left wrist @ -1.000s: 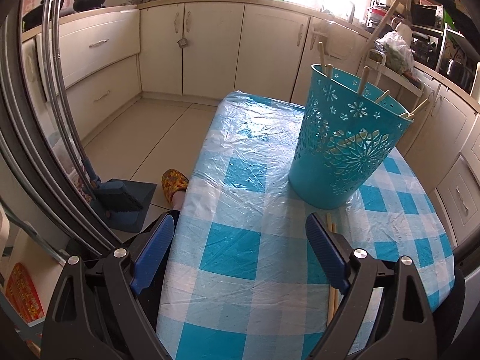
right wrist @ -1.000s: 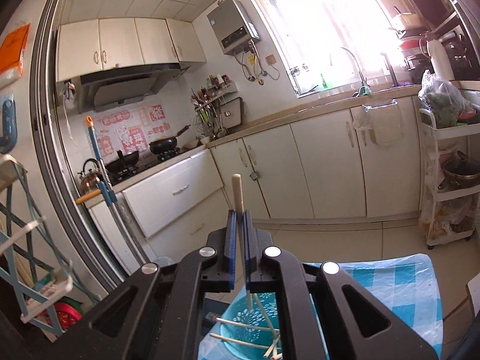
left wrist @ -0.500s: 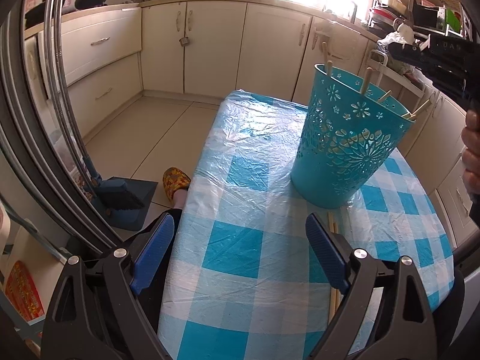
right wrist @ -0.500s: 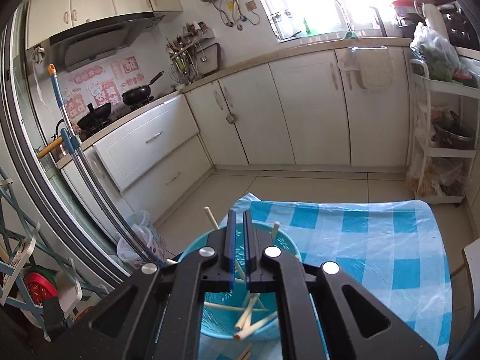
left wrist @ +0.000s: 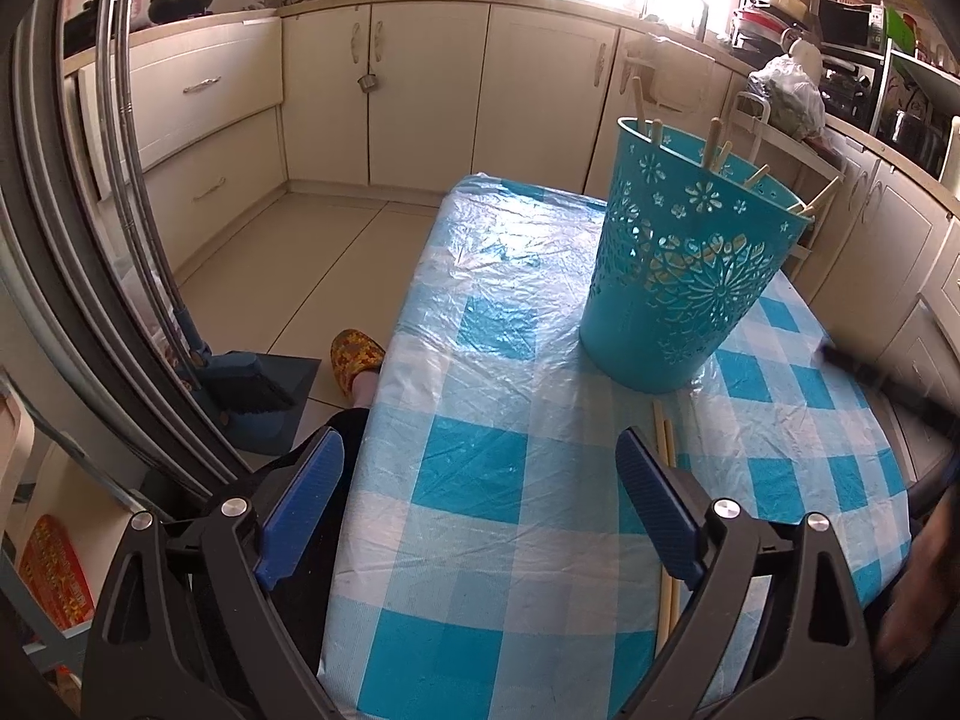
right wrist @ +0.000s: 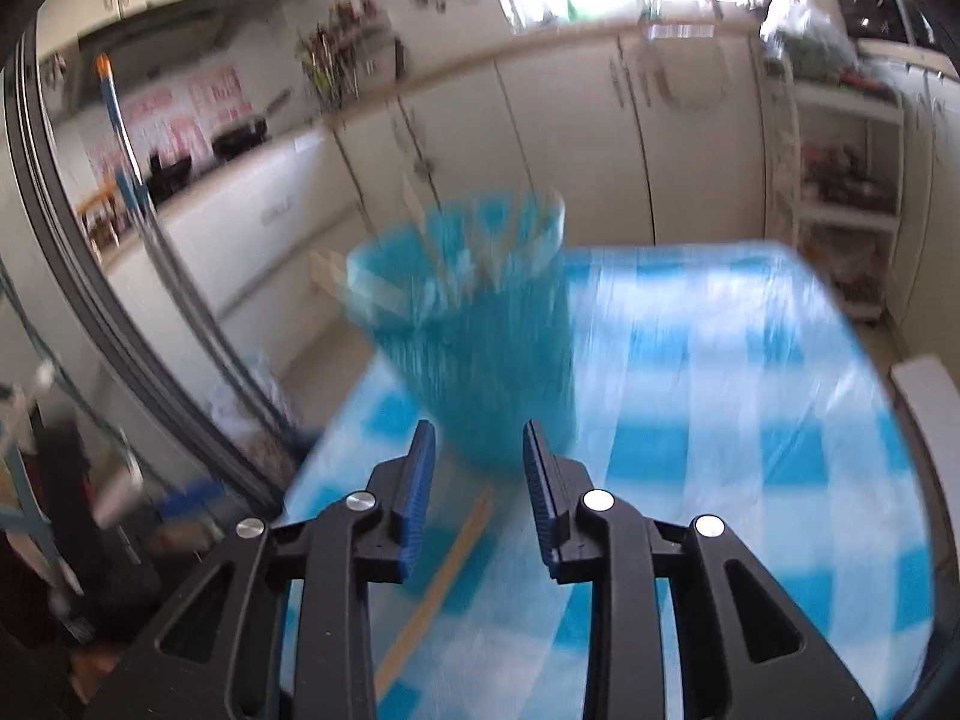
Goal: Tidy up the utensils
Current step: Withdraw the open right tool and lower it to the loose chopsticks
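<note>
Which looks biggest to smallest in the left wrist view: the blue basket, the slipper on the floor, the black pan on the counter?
1. Blue basket, by far.
2. Slipper.
3. Black pan; it sits farther from the camera, so its true size is unsure.

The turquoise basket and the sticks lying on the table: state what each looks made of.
Basket: apparently moulded plastic, semi-gloss; thin wall pierced with flower cut-outs, uniform colour. Sticks: probably bamboo or unfinished wood, matt; pale tan, slim and straight, though the grain is too small to see.
</note>
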